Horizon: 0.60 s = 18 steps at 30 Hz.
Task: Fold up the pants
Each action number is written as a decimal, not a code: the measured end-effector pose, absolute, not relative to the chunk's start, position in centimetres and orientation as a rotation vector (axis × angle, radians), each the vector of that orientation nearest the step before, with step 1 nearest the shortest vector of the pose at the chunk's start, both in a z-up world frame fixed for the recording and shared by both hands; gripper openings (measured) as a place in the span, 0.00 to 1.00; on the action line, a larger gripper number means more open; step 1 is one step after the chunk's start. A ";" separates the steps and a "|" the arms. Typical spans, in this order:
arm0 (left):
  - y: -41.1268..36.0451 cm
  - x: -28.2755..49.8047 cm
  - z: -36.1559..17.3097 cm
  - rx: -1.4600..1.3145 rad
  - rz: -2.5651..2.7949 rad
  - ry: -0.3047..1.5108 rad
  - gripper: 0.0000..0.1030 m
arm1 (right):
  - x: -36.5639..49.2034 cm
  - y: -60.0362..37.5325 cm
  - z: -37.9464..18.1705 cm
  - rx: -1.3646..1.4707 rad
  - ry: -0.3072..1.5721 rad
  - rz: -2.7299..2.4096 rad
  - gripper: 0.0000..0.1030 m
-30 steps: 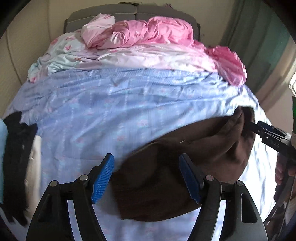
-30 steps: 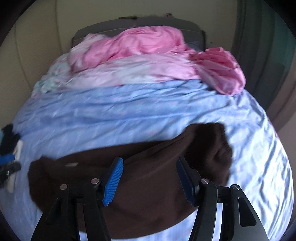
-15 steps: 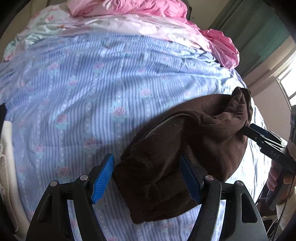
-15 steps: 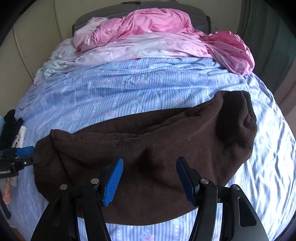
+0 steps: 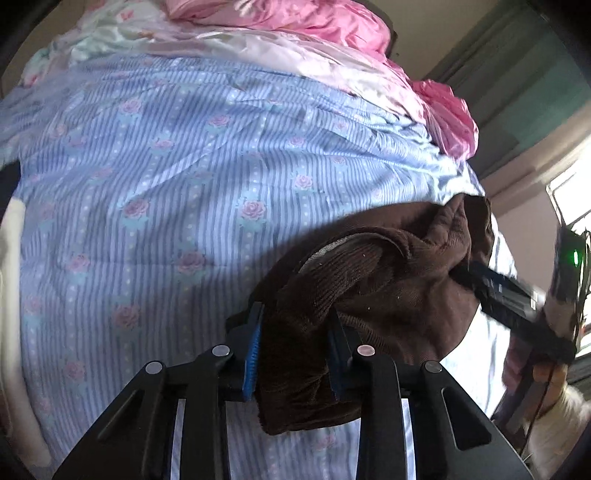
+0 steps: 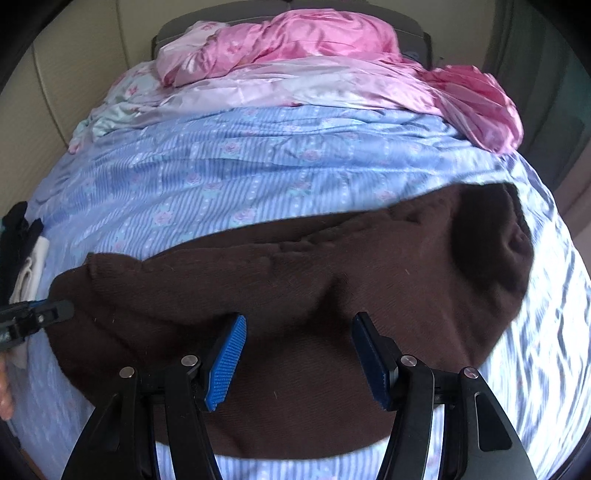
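The dark brown pants (image 5: pixel 388 288) lie bunched on the blue striped floral sheet (image 5: pixel 166 203). My left gripper (image 5: pixel 295 354) has its blue pads closed on a thick fold at the pants' left end. In the right wrist view the pants (image 6: pixel 295 280) spread wide across the sheet. My right gripper (image 6: pixel 299 362) is open, its pads apart over the pants' near edge with cloth between them. It also shows in the left wrist view (image 5: pixel 469 273) at the pants' right end. The left gripper also shows at the far left (image 6: pixel 62 308) against the cloth.
A pink satin quilt (image 6: pixel 314 55) is heaped at the head of the bed against a grey headboard (image 6: pixel 413 27). Dark and white clothes (image 6: pixel 22 251) lie at the bed's left edge. A curtain and window (image 5: pixel 569 206) stand on the right.
My left gripper has closed from wide open onto the pants' left end. The right gripper's jaws have narrowed slightly but stay apart over the cloth.
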<state>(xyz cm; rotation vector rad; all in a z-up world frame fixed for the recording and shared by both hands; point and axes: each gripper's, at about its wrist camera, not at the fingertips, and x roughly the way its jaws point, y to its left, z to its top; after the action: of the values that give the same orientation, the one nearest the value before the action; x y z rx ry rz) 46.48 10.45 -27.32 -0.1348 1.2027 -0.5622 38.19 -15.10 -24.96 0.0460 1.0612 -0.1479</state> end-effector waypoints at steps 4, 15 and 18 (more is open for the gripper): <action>10.1 47.0 -27.2 -0.106 -0.546 1.198 0.29 | 41.7 -15.6 -26.2 0.019 1.056 -0.188 0.58; 9.9 48.2 -28.1 -0.115 -0.452 1.264 0.40 | 44.6 -18.8 -26.7 0.065 1.044 -0.260 0.58; 9.2 47.8 -26.2 -0.019 -0.411 1.204 0.49 | 42.7 -18.9 -25.3 0.038 1.020 -0.246 0.58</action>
<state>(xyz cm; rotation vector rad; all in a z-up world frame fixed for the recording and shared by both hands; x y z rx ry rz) 47.80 9.25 -26.19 -0.0191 1.2039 -0.4108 42.67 -18.90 -25.35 0.0385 1.0197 -0.2463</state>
